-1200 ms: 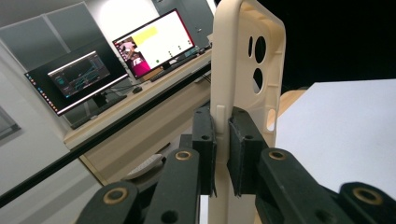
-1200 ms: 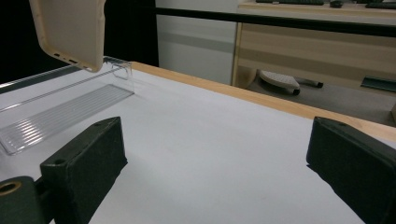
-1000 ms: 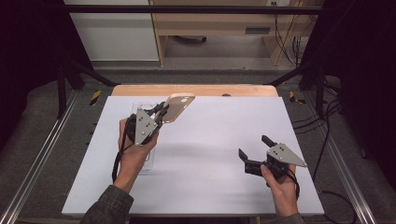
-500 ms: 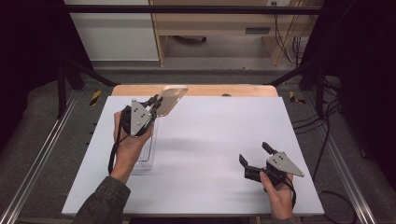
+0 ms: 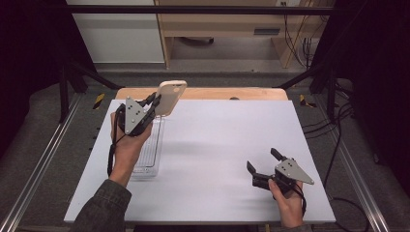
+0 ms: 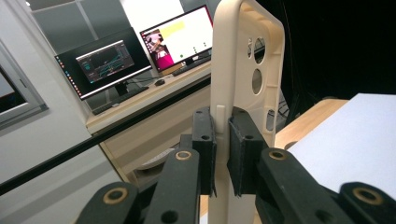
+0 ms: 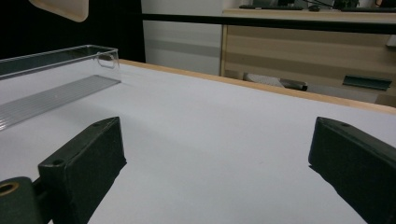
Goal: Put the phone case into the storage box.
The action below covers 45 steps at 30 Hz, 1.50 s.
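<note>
My left gripper (image 5: 151, 104) is pinching the side wall of a beige phone case (image 5: 170, 96), holding it upright in the air above the far end of a clear plastic tray (image 5: 150, 154) that is lying, as far as I can judge, empty. My right gripper (image 5: 263, 162) is resting spread wide on the white table (image 5: 217, 145), well apart.

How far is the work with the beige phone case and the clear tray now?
Done: the left claw has the beige phone case clamped by one edge and lifted off the table, above the far end of the clear tray. In hand: carrying the case, held upright. Left: setting it down, probably in the tray, which looks empty. The right claw rests open on the white table, holding nothing.
</note>
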Available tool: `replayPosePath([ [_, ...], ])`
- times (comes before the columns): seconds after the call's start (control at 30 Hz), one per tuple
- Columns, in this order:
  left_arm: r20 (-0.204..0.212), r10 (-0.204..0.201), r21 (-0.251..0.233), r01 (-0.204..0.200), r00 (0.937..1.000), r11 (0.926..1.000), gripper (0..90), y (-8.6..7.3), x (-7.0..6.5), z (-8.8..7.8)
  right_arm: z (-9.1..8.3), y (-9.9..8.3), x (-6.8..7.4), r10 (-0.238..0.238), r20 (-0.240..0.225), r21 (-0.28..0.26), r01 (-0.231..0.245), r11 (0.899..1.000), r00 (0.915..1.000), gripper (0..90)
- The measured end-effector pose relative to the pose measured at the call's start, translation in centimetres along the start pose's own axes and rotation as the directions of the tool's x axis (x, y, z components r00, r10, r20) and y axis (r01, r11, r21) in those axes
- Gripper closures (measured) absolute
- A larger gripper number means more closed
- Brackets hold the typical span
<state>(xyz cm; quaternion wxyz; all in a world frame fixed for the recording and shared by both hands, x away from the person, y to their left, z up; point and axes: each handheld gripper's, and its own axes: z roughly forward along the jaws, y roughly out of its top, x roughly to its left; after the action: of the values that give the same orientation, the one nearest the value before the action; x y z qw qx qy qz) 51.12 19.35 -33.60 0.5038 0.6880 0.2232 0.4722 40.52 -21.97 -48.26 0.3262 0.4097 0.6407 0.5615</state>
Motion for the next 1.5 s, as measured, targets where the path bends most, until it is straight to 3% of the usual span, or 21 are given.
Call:
replayPosePath([
  [0.33, -0.025, -0.065, 0.01, 0.066, 0.9975, 0.9978, 81.3, -0.4, 1.7, 0.0, 0.0, 0.0, 0.1, 0.009, -0.002, -0.005, -0.009, 1.0, 1.0, 3.5],
  [0.57, -0.058, -0.129, 0.024, 0.13, 0.99, 0.9912, 81.3, -1.1, 3.1, 0.2, -0.1, -0.1, 0.0, 0.011, 0.002, -0.005, -0.011, 1.0, 0.9999, 3.4],
  [0.8, -0.105, -0.228, 0.038, 0.233, 0.9679, 0.9717, 81.2, -2.4, 4.4, 0.9, -0.1, -0.1, -0.1, 0.017, 0.004, -0.002, -0.017, 1.0, 0.9999, 3.5],
  [0.9, -0.122, -0.247, 0.051, 0.254, 0.9614, 0.9658, 81.2, -3.2, 4.7, 1.4, -0.1, -0.1, -0.1, 0.017, 0.001, -0.001, -0.017, 1.0, 0.9999, 3.5],
  [1.07, -0.15, -0.265, 0.08, 0.279, 0.9525, 0.9569, 81.2, -4.5, 5.1, 2.3, -0.1, -0.2, -0.1, 0.016, -0.001, 0.0, -0.016, 1.0, 0.9999, 3.5],
  [1.3, -0.176, -0.258, 0.138, 0.284, 0.9499, 0.9489, 81.2, -5.9, 5.0, 3.3, -0.3, -0.3, -0.5, 0.025, 0.004, 0.0, -0.025, 1.0, 0.9997, 3.5],
  [1.5, -0.19, -0.258, 0.156, 0.289, 0.9472, 0.9447, 81.2, -6.1, 4.5, 3.7, -0.3, -0.3, -0.5, 0.029, 0.002, -0.004, -0.029, 1.0, 0.9996, 3.4],
])
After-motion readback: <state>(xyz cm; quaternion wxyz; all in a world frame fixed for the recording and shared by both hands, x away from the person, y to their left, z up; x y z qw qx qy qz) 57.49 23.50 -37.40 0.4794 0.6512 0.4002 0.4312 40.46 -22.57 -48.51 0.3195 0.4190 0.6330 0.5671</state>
